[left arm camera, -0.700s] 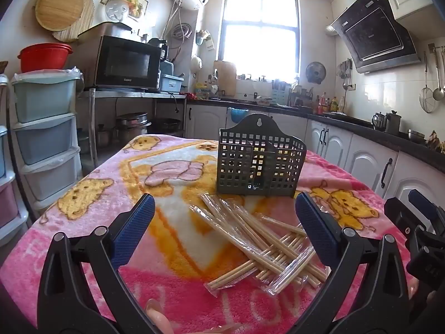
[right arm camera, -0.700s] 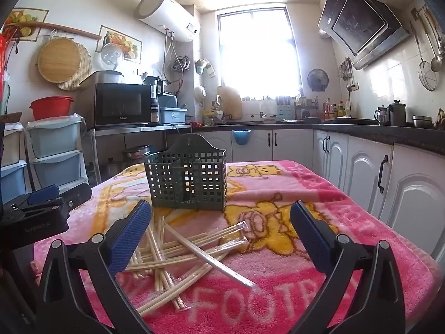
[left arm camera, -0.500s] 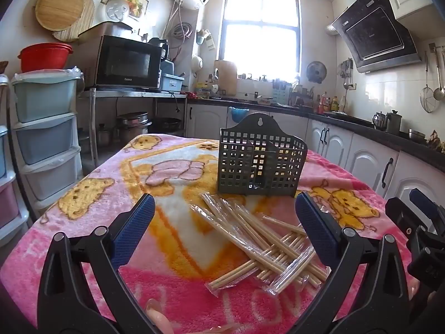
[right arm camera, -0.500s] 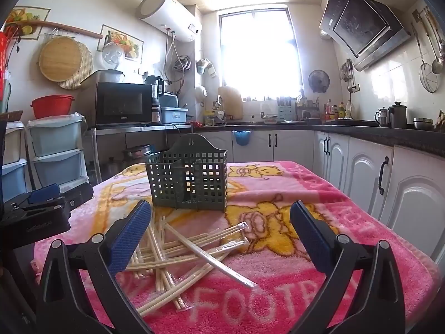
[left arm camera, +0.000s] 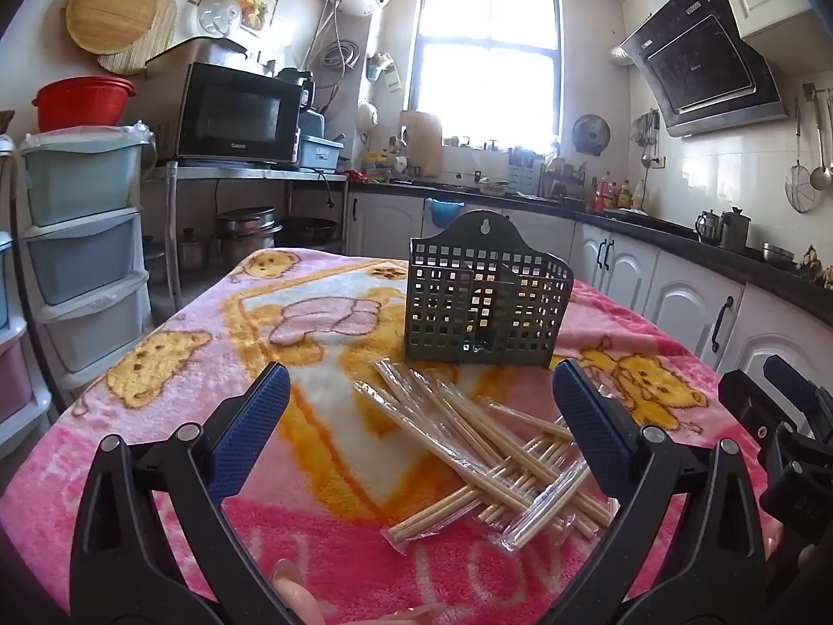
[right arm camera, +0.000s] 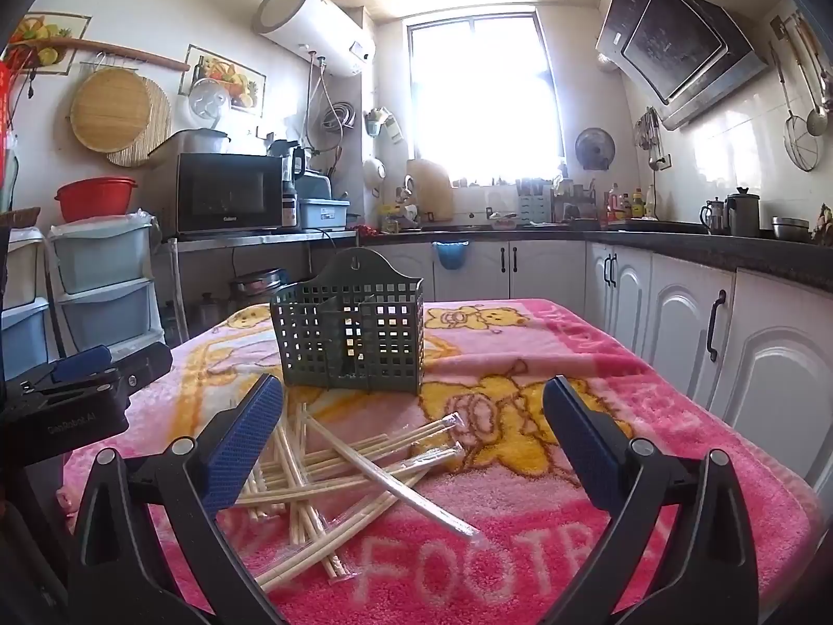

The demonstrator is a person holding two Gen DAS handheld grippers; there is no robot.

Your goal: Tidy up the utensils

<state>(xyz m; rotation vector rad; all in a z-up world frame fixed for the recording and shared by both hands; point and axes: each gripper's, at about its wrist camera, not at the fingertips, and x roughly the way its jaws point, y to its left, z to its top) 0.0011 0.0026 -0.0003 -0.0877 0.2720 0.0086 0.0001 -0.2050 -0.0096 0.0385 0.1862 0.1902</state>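
several wrapped chopsticks (left arm camera: 484, 448) lie flat, crisscrossed, before upright holder (left arm camera: 487, 312).

1. A utensil basket (left arm camera: 487, 312) stood upright on the blanket (left arm camera: 172, 364) covering the table.
2. Wrapped chopsticks (left arm camera: 484, 448) lay criss-crossed on the blanket before the basket.
3. A microwave (left arm camera: 234, 114) sat behind, left; cabinets (left arm camera: 687, 307) ran along the right.

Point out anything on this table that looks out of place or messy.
The wrapped chopsticks lie in a loose, crisscrossed heap on the pink blanket, in front of the upright utensil basket and not in it. Nothing looks spilled or broken.
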